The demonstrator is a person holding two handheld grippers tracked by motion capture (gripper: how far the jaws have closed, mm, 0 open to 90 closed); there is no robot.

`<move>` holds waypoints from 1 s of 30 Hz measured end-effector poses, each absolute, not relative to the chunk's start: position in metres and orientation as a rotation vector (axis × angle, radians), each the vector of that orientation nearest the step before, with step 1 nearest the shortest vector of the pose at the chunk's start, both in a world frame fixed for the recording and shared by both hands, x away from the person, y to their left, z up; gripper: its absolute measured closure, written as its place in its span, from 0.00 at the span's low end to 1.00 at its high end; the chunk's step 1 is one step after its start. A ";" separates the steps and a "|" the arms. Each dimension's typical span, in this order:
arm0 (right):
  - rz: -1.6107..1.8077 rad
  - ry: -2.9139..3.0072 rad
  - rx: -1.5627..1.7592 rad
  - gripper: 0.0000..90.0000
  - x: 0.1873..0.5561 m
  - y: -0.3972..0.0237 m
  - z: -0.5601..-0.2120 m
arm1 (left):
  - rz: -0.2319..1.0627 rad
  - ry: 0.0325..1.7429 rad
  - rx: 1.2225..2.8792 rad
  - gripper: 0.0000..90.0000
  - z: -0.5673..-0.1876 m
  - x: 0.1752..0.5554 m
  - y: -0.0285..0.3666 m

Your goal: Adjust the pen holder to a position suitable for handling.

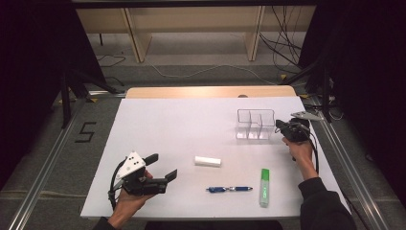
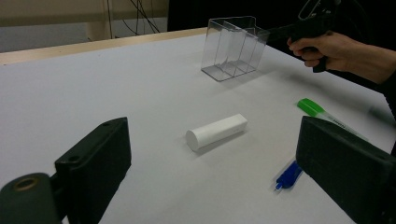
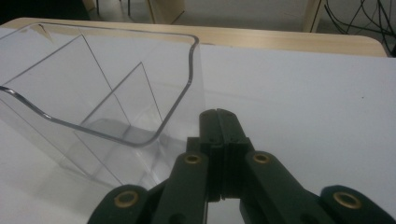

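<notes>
Organizer [image 3: 116, 107] beside pinched right gripper [image 3: 219, 116] | left gripper [image 1: 160, 167] spread

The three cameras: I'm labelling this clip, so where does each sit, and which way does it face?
High view: above the person's side, looking forward and down at the table; both forearms, left hand-held gripper.
Left gripper view: between open jaws, facing the white cylinder.
Right gripper view: over shut jaws, beside the clear organizer.
All three share the organizer.
</notes>
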State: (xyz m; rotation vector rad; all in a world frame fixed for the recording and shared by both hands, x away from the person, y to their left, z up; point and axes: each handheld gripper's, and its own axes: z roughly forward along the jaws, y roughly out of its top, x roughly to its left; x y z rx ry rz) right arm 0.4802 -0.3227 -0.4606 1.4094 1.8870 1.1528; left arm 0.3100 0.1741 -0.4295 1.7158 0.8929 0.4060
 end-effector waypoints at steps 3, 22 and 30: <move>1.147 1.897 1.411 1.00 0.482 -0.323 -0.463 | 0.403 0.895 1.715 0.11 -0.430 0.310 0.174; 1.164 1.896 1.424 1.00 0.488 -0.313 -0.470 | 0.393 0.892 1.727 0.11 -0.432 0.312 0.171; 1.177 1.928 1.383 1.00 0.488 -0.290 -0.470 | 0.396 0.887 1.730 0.11 -0.432 0.312 0.171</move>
